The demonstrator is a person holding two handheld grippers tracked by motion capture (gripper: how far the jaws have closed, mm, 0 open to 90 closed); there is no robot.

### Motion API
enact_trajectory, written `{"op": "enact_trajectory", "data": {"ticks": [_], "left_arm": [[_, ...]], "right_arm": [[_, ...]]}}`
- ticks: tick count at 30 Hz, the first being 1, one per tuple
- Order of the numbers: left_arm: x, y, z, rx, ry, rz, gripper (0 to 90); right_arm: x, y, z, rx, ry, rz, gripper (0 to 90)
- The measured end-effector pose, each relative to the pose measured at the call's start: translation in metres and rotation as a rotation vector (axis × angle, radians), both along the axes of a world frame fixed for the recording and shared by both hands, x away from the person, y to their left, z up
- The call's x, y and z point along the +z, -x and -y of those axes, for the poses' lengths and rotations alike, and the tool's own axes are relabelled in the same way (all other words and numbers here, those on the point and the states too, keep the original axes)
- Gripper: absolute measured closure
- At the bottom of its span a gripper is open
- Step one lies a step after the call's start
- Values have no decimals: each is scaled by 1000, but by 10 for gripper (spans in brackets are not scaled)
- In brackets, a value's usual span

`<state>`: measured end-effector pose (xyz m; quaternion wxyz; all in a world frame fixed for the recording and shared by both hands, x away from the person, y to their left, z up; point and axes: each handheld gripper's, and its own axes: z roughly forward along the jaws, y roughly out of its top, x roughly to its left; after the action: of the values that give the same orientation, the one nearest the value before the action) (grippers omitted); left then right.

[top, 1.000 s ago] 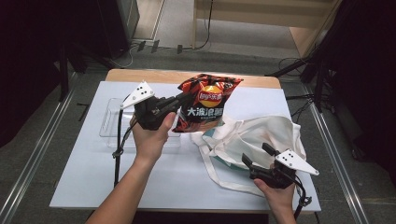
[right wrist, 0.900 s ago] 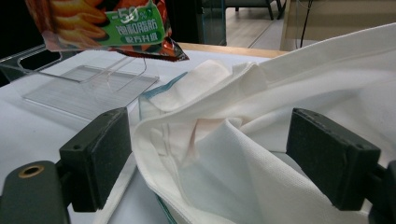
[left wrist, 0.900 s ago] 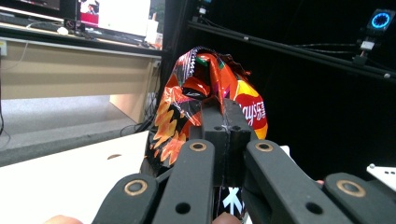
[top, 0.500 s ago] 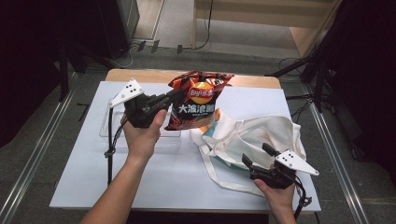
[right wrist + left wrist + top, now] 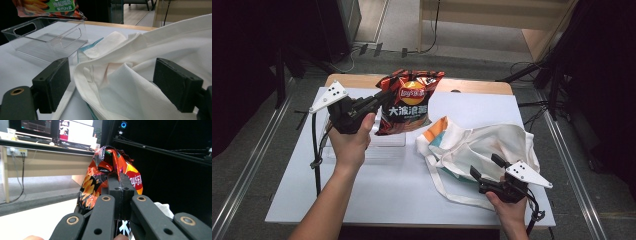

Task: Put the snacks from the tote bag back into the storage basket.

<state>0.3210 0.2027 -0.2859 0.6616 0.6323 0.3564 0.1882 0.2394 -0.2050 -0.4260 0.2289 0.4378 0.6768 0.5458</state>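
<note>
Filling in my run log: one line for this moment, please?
left gripper: shut on chip bag, lifted | right gripper: open around tote bag edge | clear bin: on table

White table [image 5: 387, 200]: tote bag [image 5: 492, 145], clear tray [image 5: 50, 40]

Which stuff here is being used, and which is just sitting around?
Being used:
- chip bag, pinched in the left gripper
- white tote bag, its edge between the open right gripper jaws

Just sitting around:
- clear bin
- monitors on a far desk
</note>
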Motion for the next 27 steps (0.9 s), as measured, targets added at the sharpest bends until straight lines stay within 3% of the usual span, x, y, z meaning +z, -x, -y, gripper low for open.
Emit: {"op": "enact_trajectory", "data": {"ticks": [27], "left_arm": [[-5,-1,-60,87,-22,-1,900]], "right_arm": [[-2,-1,-2,-13,16,-14,170]]}}
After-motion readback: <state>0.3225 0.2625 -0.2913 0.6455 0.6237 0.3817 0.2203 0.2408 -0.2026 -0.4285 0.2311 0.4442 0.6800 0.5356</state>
